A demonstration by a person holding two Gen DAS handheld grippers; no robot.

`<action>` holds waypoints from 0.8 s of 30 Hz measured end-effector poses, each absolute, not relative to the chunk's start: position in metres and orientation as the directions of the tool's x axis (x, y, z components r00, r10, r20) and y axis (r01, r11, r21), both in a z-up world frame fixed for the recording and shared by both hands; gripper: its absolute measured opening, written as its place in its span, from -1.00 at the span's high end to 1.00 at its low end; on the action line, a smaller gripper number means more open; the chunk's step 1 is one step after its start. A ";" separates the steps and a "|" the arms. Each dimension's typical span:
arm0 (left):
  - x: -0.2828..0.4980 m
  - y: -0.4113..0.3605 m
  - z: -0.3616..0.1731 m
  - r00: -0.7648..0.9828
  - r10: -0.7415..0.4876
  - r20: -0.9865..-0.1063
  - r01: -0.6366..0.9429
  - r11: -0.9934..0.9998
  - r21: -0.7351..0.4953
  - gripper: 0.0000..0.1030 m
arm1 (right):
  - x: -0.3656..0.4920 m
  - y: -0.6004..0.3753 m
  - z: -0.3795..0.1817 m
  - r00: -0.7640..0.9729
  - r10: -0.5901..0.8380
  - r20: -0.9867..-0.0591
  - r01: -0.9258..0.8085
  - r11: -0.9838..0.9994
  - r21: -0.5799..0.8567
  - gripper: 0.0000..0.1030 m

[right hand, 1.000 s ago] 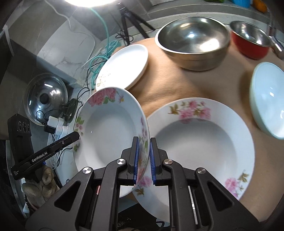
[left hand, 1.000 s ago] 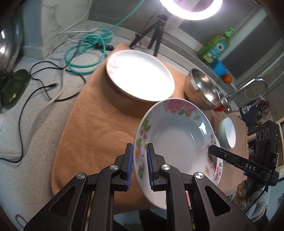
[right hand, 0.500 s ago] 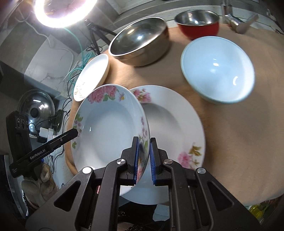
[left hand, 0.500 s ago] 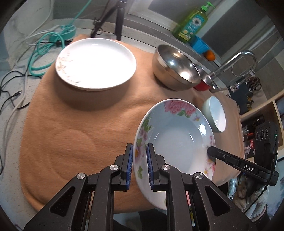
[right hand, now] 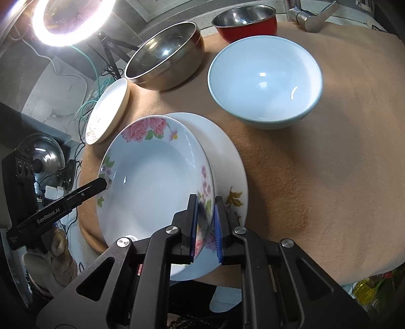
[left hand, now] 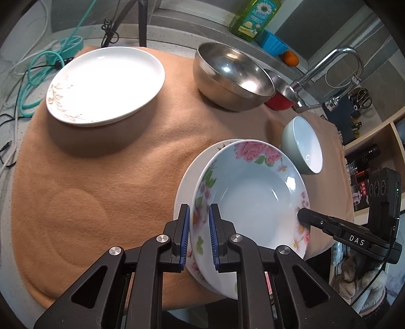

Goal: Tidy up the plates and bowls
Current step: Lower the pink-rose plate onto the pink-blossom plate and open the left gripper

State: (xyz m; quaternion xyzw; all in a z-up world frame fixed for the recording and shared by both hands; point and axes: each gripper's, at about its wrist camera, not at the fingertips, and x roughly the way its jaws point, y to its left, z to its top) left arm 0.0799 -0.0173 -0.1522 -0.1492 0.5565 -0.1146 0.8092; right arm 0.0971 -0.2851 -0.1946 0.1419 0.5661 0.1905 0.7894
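Observation:
Both grippers hold one floral deep plate (left hand: 250, 200) by opposite rims. My left gripper (left hand: 198, 236) is shut on its near rim; my right gripper (right hand: 205, 225) is shut on the other rim (right hand: 152, 174). The plate hangs tilted just over a second floral plate (right hand: 225, 162) that lies on the orange cloth (left hand: 114, 164); its edge shows in the left wrist view (left hand: 187, 177). A white plate with leaf print (left hand: 106, 86) sits at the back left. A pale green bowl (right hand: 264, 81), a steel bowl (left hand: 233, 76) and a red bowl (right hand: 245, 21) stand behind.
A faucet (left hand: 334, 65) and a green soap bottle (left hand: 255, 17) stand at the back right. Teal and white cables (left hand: 40, 73) lie left of the cloth. A ring light (right hand: 68, 20) on a tripod and a steel lid (right hand: 44, 154) are at the left.
Both grippers have carried the floral plate to the right and lowered it over the second floral plate. Both grips stay shut.

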 end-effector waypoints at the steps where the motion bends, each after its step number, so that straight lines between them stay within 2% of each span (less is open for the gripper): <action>1: 0.080 -0.019 -0.153 0.352 -0.351 -0.868 0.021 0.930 -0.367 0.74 | 0.097 -0.286 -0.195 0.286 0.458 -0.841 -0.139 0.889 0.437 0.77; 24: 0.085 -0.032 -0.163 0.326 -0.310 -0.893 0.037 0.948 -0.316 0.74 | 0.097 -0.287 -0.200 0.282 0.426 -0.860 -0.146 0.905 0.400 0.76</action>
